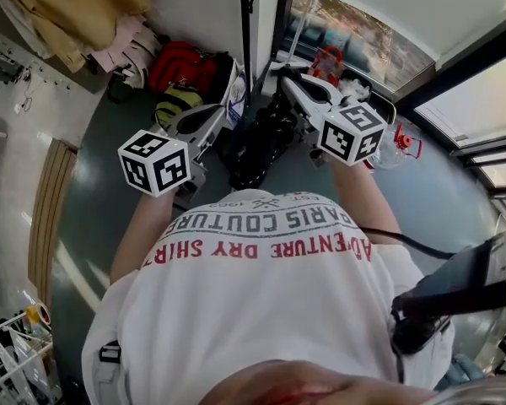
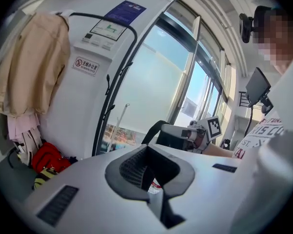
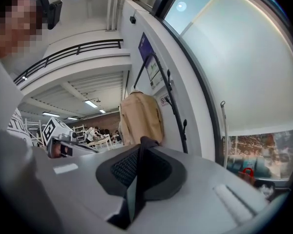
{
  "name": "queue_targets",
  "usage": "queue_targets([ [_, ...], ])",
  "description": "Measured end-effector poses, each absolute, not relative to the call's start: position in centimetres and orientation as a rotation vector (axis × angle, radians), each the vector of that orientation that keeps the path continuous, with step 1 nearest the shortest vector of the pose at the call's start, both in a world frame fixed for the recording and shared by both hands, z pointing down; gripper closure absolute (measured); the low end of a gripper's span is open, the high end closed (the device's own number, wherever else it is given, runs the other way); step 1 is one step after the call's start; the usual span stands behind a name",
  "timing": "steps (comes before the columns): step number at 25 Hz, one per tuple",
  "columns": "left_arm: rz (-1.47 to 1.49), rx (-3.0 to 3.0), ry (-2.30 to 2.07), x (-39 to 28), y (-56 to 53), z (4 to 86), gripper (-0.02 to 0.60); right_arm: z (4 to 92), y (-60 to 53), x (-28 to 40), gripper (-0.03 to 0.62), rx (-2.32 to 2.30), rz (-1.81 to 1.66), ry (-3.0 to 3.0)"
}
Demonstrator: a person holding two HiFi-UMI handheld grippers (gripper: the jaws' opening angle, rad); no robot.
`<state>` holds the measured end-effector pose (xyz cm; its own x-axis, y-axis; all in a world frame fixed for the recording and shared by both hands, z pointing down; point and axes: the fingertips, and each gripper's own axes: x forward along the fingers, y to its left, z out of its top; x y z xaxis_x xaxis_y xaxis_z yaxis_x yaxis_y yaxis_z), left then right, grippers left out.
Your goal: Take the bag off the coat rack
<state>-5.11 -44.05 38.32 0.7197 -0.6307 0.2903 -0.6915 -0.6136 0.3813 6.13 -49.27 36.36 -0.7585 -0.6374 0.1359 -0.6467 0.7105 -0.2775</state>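
Observation:
A black bag [image 1: 257, 142] hangs low between my two grippers, next to the coat rack's black pole [image 1: 246, 32]. My right gripper [image 1: 287, 78] is shut on the bag's black strap [image 2: 154, 129], which pokes out above its jaws [image 3: 136, 179]. Whether the strap still sits on a hook I cannot tell. My left gripper [image 1: 223, 108] is just left of the bag. Its jaws [image 2: 154, 179] stand together with nothing between them. The rack's curved pole [image 2: 115, 96] also shows in the left gripper view.
A beige jacket [image 1: 76, 7] hangs at the left. A red bag [image 1: 181, 66] and a yellow-striped item [image 1: 175, 99] lie on the floor by the wall. The glass window wall [image 1: 363, 40] is to the right, with a clear bottle [image 1: 401, 142] beside it. A wire rack [image 1: 8, 361] stands at the lower left.

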Motion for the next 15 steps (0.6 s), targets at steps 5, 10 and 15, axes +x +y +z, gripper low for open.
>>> queue_targets([
  [5, 0.129, 2.46, -1.09, -2.1, -33.7, 36.6, 0.58, 34.2, -39.6, 9.1, 0.583, 1.012, 0.471, -2.939],
  [10, 0.138, 2.409, -1.15, -0.7, -25.0, 37.0, 0.58, 33.9, -31.8, 10.6, 0.583, 0.921, 0.477, -2.962],
  [15, 0.145, 2.377, -1.145, 1.4, -20.1, 36.8, 0.58, 34.7, -25.4, 12.8, 0.583, 0.87, 0.545, -2.948],
])
